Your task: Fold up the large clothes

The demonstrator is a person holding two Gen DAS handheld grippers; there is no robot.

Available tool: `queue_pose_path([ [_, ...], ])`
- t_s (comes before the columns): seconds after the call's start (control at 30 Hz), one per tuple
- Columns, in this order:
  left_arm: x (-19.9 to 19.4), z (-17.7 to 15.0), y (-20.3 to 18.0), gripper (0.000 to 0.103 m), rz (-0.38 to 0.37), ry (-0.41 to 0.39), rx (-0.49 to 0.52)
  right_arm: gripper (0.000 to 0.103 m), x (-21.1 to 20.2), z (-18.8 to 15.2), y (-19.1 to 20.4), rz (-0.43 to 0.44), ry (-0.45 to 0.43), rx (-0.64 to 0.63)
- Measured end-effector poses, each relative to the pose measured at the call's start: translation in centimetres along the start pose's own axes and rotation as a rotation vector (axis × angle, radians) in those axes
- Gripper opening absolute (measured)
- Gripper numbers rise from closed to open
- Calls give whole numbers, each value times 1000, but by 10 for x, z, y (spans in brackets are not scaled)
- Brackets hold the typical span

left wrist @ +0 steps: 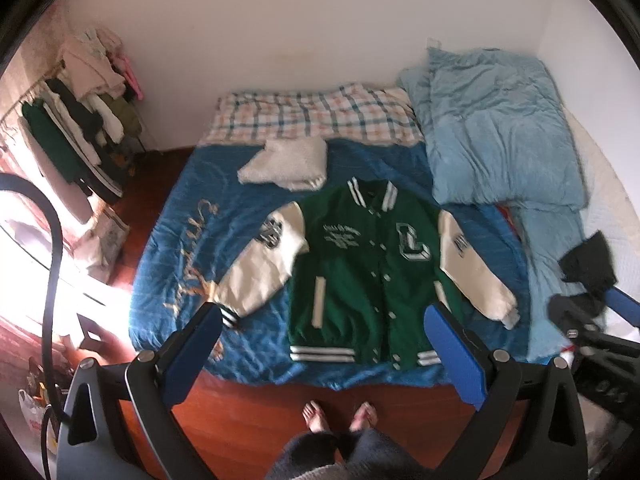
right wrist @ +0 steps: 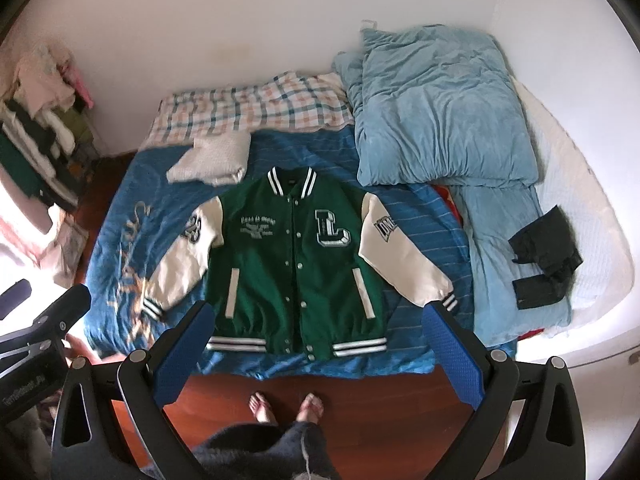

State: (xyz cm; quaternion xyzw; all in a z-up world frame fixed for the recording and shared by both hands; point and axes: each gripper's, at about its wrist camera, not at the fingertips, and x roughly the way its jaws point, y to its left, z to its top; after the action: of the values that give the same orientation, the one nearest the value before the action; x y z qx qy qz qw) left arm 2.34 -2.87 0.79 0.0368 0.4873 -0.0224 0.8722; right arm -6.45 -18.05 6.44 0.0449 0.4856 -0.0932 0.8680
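Observation:
A green varsity jacket (left wrist: 360, 276) (right wrist: 296, 264) with cream sleeves and a white "L" patch lies flat, front up and buttoned, on the blue bedspread (left wrist: 188, 240) (right wrist: 116, 248). Its sleeves spread out to both sides and its striped hem points toward the bed's near edge. My left gripper (left wrist: 324, 316) hovers open high above the hem, holding nothing. My right gripper (right wrist: 316, 316) is open too, also above the near edge of the jacket, with nothing between its blue pads (right wrist: 452, 356). Neither gripper touches the cloth.
A folded white garment (left wrist: 284, 164) (right wrist: 210, 160) lies beyond the collar, near a checked pillow (left wrist: 312, 116). A light blue duvet (left wrist: 496, 136) (right wrist: 440, 112) and a black cloth (right wrist: 544, 256) lie to the right. A clothes rack (left wrist: 76, 120) stands left. A person's bare feet (right wrist: 286, 406) stand on the wooden floor.

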Motion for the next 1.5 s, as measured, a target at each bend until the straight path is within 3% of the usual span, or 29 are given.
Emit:
queue_pose_path([
  [0.17,48,14,-1,103,68,-64,40,103,34,-3,-31,2,-47,140],
  [0.33,120,20,-6,103,106,-72,79,103,119,-1,-81,-33,-6,291],
  [0.4,161,25,-19,103,121,-37,89,103,160,-7,-107,-9,27,361],
  [0.5,206,23,-31,103,141,-4,108,91,226,-19,-151,9,72,448],
  [0.63,284,27,-63,103,175,41,104,90,330,-47,-217,41,161,592],
  [0.8,388,19,-99,103,223,158,85,90,466,-105,-300,82,297,850],
  [0.93,474,4,-120,103,253,278,53,90,551,-163,-356,79,368,1062],
  [1.07,537,-6,-141,103,294,343,68,86,612,-209,-401,45,324,1222],
  [1.1,551,-8,-146,103,299,358,74,75,620,-215,-409,45,285,1258],
  [1.27,593,-4,-172,103,298,367,117,66,625,-206,-436,1,30,1346],
  [1.43,614,8,-197,103,284,356,141,66,668,-184,-446,-32,55,1333],
  [1.47,618,10,-201,103,283,357,144,60,668,-176,-447,-50,30,1318],
  [1.5,623,13,-204,103,278,359,145,26,668,-170,-446,-40,7,1302],
])
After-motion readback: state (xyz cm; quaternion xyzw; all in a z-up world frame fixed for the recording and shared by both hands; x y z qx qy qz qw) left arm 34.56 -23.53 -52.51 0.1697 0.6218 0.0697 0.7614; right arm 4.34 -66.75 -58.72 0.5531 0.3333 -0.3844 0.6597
